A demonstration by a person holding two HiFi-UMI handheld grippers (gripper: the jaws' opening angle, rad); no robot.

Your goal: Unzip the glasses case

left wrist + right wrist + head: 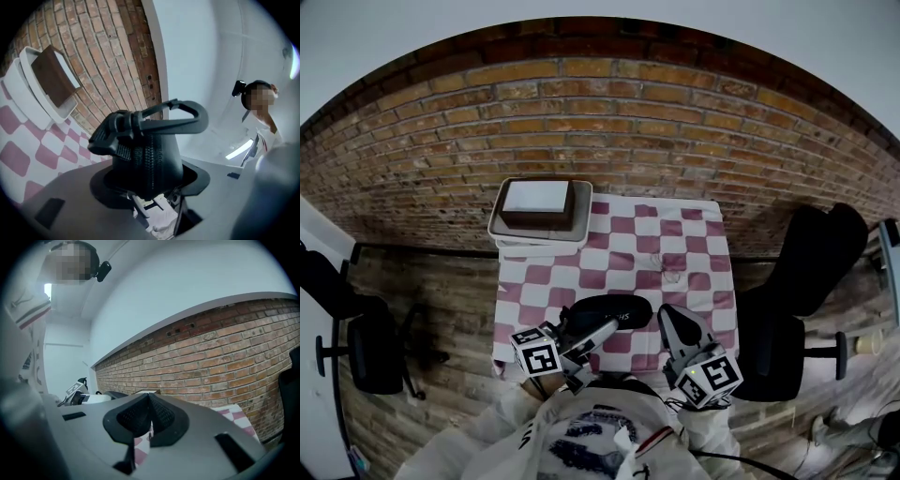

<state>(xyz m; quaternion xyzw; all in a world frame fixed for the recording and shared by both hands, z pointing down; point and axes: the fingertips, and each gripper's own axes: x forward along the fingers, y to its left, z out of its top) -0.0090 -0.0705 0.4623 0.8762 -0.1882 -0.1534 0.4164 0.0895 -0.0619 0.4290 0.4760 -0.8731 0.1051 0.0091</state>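
The glasses case [609,312] is a long, black, rounded pouch with small pale lettering on its top. It lies crosswise on the pink-and-white checked cloth [675,244], near the table's front edge. Its left end sits clamped between the jaws of the left gripper [587,339], and in the left gripper view that end faces the camera with the zip [149,159] running up its middle, teeth closed, and a black plastic clip [178,115] lying sideways across its top.

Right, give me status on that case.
Left claw shut on glasses case at its clip end. Right claw shut, empty. Zip looks closed. Tray far back, out of the way.
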